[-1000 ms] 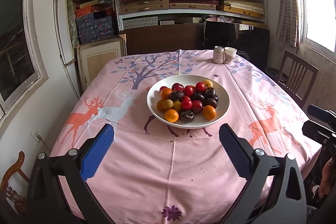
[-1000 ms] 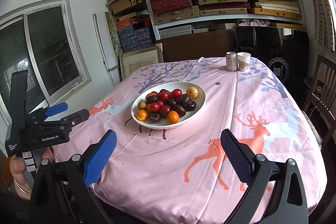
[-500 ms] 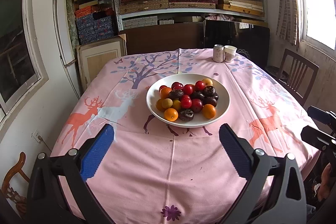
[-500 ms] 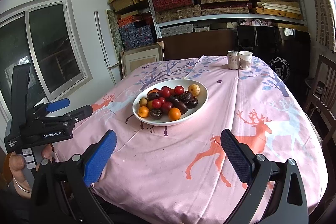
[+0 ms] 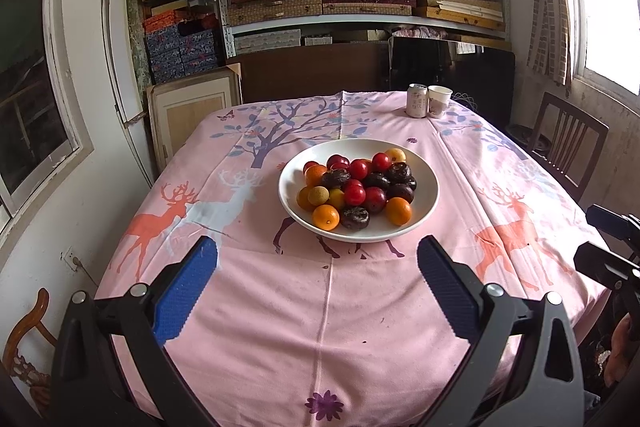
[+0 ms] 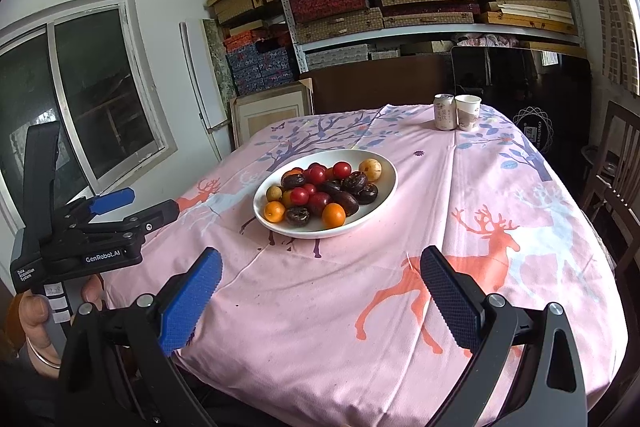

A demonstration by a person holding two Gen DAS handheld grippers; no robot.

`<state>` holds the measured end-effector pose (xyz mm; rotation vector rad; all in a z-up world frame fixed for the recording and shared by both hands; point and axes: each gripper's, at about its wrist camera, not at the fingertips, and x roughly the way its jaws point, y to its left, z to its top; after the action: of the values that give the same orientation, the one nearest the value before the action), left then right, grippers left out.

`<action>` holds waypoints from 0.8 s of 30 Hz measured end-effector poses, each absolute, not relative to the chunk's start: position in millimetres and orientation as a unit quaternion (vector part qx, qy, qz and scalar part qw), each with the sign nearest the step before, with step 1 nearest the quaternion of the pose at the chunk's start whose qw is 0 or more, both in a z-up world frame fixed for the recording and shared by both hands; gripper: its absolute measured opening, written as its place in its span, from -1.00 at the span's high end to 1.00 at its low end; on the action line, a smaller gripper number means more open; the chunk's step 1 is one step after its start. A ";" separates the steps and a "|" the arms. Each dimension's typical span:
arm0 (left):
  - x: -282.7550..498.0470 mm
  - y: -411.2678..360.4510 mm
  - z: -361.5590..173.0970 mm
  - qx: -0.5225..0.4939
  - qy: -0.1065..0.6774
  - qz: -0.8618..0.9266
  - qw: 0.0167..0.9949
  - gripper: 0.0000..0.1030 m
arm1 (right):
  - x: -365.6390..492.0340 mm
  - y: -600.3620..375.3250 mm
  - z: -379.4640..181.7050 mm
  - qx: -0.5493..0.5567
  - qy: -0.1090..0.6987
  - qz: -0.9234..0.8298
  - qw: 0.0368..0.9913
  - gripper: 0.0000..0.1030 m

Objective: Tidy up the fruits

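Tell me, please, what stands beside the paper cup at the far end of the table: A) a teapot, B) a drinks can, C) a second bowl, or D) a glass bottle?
B: a drinks can stands upright right next to the paper cup on the pink tablecloth, well beyond the white bowl of fruit.

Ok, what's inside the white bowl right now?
The white bowl holds a mixed heap: red fruits, orange ones, dark brown ones and pale yellow ones. Anything beneath the top layer is covered. Neither tool is in it.
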<state>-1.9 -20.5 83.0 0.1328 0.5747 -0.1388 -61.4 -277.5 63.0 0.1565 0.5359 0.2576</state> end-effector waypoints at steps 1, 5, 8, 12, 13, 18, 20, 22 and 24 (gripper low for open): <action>-1.3 -20.5 82.4 0.065 0.284 -0.068 0.954 -0.90 | -61.6 -277.7 62.9 0.078 0.264 0.126 0.953 -0.93; -0.2 -19.8 79.8 0.064 0.287 -0.066 0.953 -0.90 | -62.0 -277.9 62.5 0.078 0.264 0.125 0.953 -0.93; 0.2 -18.7 79.5 0.063 0.288 -0.066 0.953 -0.90 | -61.9 -278.7 62.3 0.078 0.264 0.124 0.953 -0.93; 0.3 -18.3 78.6 0.064 0.288 -0.065 0.953 -0.90 | -61.9 -278.6 62.2 0.077 0.263 0.124 0.954 -0.93; 0.4 -18.4 78.8 0.063 0.288 -0.065 0.953 -0.90 | -61.9 -278.6 62.2 0.077 0.264 0.124 0.954 -0.93; 0.2 -18.4 79.3 0.062 0.287 -0.065 0.954 -0.90 | -62.1 -278.3 62.3 0.076 0.263 0.124 0.954 -0.93; 0.6 -16.9 79.1 0.060 0.287 -0.063 0.954 -0.90 | -61.7 -278.6 62.3 0.078 0.264 0.124 0.953 -0.93; 0.8 -15.9 78.4 0.060 0.286 -0.060 0.954 -0.90 | -61.8 -278.4 62.3 0.078 0.264 0.124 0.953 -0.93; 1.0 -14.8 79.0 0.060 0.285 -0.057 0.955 -0.90 | -61.7 -278.4 62.3 0.077 0.264 0.124 0.953 -0.93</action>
<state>1.0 -14.8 79.0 0.1227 0.5793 -0.1164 -61.7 -278.4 62.3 0.1564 0.5359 0.2521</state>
